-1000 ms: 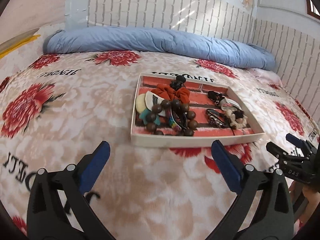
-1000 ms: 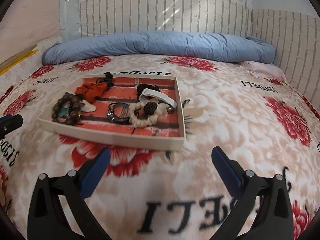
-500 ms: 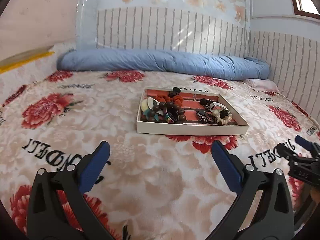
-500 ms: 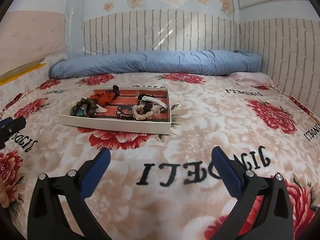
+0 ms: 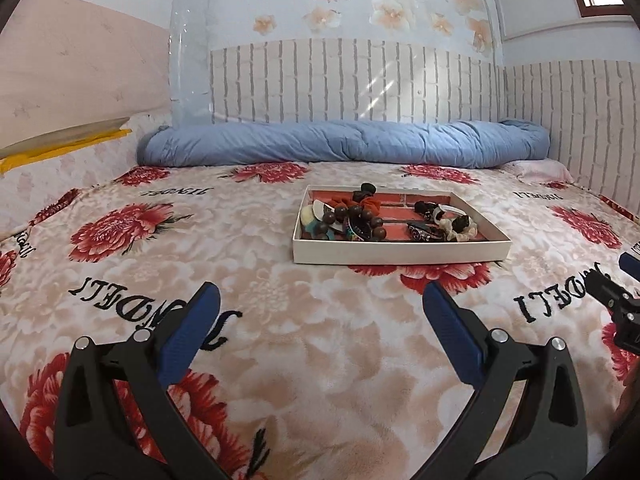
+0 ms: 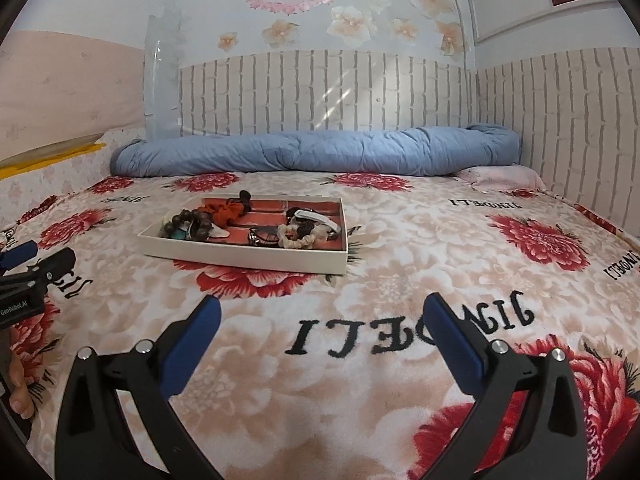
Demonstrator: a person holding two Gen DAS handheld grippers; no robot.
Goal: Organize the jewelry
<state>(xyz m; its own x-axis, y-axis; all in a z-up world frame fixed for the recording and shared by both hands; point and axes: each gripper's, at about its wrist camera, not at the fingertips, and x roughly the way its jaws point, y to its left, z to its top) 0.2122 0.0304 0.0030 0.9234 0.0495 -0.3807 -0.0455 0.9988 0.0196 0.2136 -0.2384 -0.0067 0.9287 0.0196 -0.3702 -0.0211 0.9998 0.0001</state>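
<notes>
A shallow white tray (image 5: 400,253) with a red brick-pattern floor rests on the flowered bedspread, and it shows in the right wrist view as the tray (image 6: 256,257). Inside lie a brown bead bracelet (image 5: 352,220), an orange scrunchie (image 5: 362,201), a cream scrunchie (image 5: 460,229) and dark hair clips (image 5: 420,234). The same orange scrunchie (image 6: 228,211) and cream scrunchie (image 6: 300,237) are seen from the right. My left gripper (image 5: 318,308) is open and empty, well short of the tray. My right gripper (image 6: 320,312) is open and empty too, also far back.
A rolled blue quilt (image 5: 344,144) lies along the headboard wall. A brick-pattern wall (image 6: 568,128) borders the bed on the right. The right gripper's tip (image 5: 612,292) shows at the left view's edge. A hand (image 6: 18,392) holds the left gripper (image 6: 36,276) at the right view's left edge.
Both grippers have pulled back and risen away from the tray, which now looks smaller and farther. Both stay open and empty; the tray's contents are unmoved.
</notes>
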